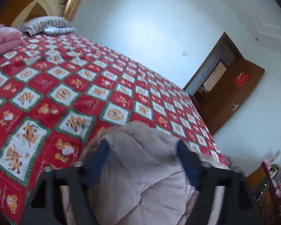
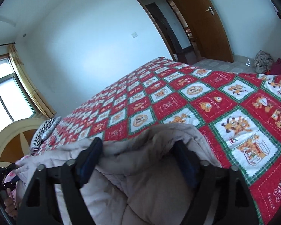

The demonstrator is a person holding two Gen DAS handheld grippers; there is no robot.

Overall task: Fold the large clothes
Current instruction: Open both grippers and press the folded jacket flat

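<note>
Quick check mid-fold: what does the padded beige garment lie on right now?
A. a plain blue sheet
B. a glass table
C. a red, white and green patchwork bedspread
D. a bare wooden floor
C: in both wrist views the beige garment bunches between the open tongs and rests on the red, white and green patchwork bedspread that covers the bed.
</note>
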